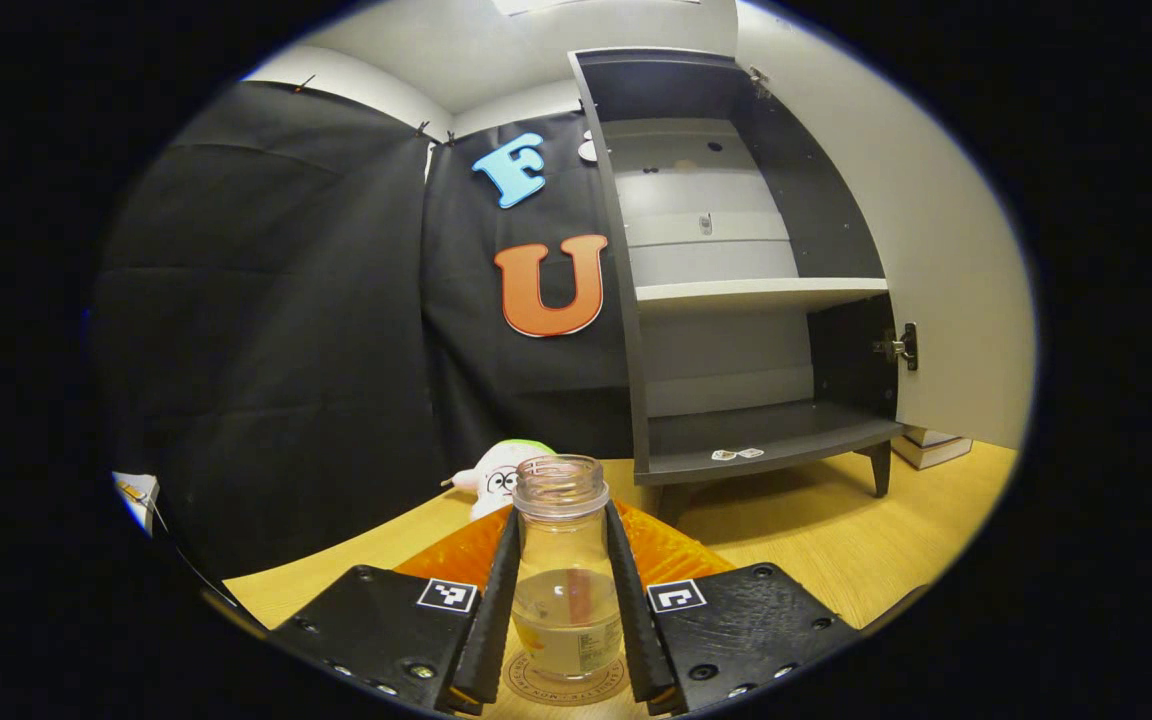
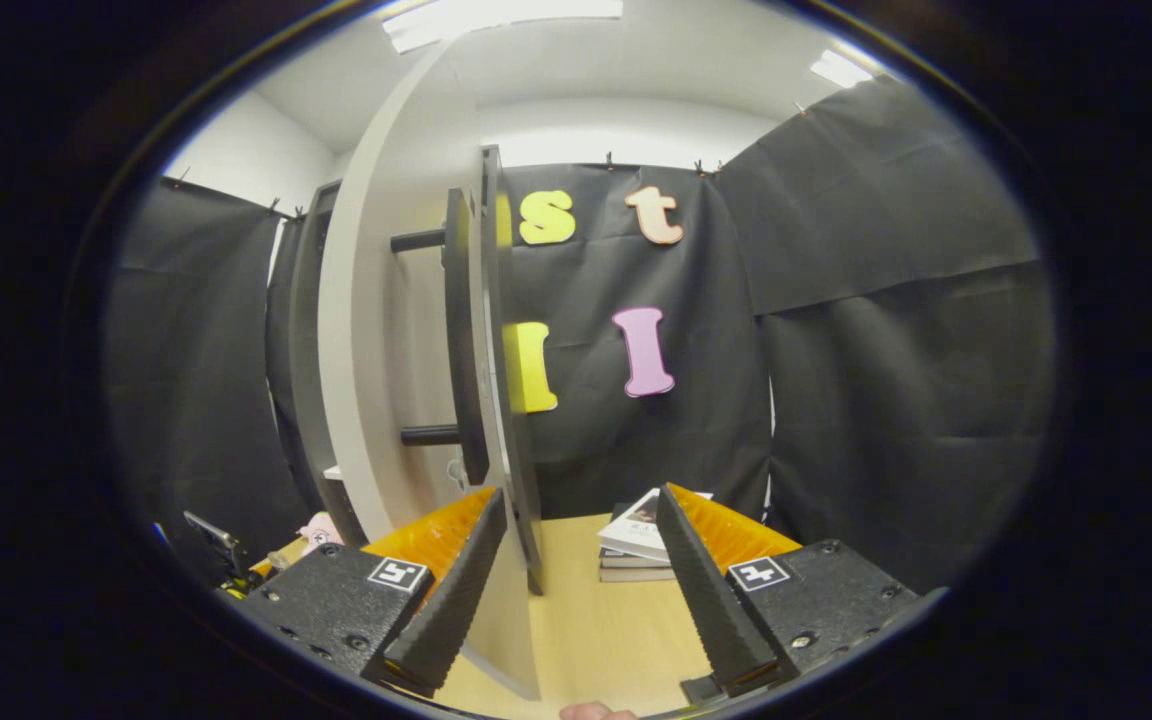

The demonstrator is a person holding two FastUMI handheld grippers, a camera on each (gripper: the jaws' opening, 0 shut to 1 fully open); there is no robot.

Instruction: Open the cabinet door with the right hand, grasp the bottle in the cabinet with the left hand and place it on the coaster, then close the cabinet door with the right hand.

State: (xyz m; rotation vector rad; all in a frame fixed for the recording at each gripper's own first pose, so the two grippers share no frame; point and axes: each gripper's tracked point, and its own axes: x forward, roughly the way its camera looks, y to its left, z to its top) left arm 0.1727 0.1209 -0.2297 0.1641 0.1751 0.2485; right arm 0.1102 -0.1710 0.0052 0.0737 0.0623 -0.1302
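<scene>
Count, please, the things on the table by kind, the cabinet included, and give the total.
Cabinet: 1
Bottle: 1
Coaster: 1
Plush toy: 1
Book stack: 1
Total: 5

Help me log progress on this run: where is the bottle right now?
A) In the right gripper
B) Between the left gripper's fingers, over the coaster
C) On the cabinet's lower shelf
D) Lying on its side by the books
B: in the left gripper view the bottle stands upright between the left gripper's fingers, its base on the coaster, while the cabinet's shelves hold no bottle.
</scene>
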